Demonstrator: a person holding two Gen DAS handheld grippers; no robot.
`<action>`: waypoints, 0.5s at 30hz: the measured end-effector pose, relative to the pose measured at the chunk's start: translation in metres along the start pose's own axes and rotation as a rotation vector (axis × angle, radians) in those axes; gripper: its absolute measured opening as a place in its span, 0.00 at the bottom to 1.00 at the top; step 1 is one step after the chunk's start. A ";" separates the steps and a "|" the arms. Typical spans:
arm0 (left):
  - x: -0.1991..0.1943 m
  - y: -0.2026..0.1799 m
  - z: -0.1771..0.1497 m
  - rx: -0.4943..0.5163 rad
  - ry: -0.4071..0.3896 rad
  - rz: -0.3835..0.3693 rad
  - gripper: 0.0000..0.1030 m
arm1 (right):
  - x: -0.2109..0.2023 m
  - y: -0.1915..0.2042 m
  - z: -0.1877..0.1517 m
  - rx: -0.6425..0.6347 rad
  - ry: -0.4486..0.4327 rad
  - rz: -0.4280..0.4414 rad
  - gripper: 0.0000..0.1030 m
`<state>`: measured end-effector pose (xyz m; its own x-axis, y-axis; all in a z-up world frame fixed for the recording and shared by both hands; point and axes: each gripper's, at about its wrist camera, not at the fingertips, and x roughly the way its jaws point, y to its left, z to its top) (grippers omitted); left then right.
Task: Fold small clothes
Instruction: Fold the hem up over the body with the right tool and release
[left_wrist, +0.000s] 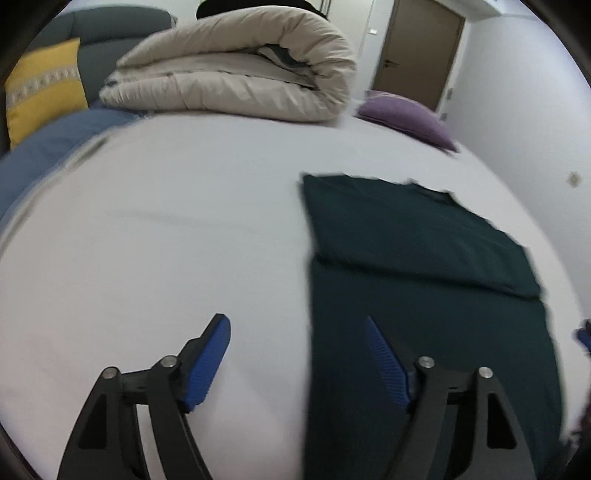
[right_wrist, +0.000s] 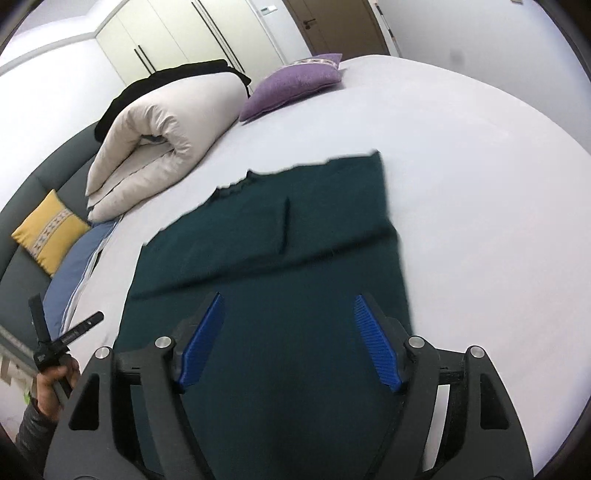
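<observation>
On the pale bed sheet (left_wrist: 166, 229) a dark green garment (left_wrist: 424, 266) is laid flat, with one layer folded across its upper part so that a straight fold edge is formed. From the left wrist view the left gripper (left_wrist: 297, 326) is seen with its blue ribbed pads spread apart, one finger over bare sheet and the other over the garment's left edge; nothing is held. Only in the right wrist view are a vertical crease in the cloth, white wardrobe doors (right_wrist: 192, 33) and the person's left hand (right_wrist: 55, 380) on the other tool's handle shown. There the right gripper (right_wrist: 290, 306) is held above the garment's lower half, jaws parted and empty. A rolled cream duvet (left_wrist: 236, 62), puffy and quilted, a purple cushion (left_wrist: 406, 114), a yellow patterned cushion (left_wrist: 44, 88), a blue pillow (right_wrist: 74, 273) and a brown door (left_wrist: 421, 51) are visible beyond.
</observation>
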<state>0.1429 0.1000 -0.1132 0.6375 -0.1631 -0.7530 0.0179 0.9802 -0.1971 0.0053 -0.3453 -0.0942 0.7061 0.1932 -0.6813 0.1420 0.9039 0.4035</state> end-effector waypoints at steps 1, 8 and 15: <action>-0.009 0.001 -0.009 -0.014 0.010 -0.018 0.76 | -0.014 -0.006 -0.013 0.015 0.005 0.004 0.69; -0.052 0.012 -0.095 -0.085 0.154 -0.110 0.76 | -0.062 -0.036 -0.090 0.091 0.065 0.016 0.69; -0.058 0.013 -0.132 -0.123 0.228 -0.162 0.75 | -0.084 -0.059 -0.128 0.141 0.092 -0.007 0.69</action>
<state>0.0041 0.1078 -0.1554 0.4440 -0.3505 -0.8246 0.0025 0.9208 -0.3901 -0.1513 -0.3665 -0.1386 0.6392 0.2274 -0.7346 0.2472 0.8438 0.4764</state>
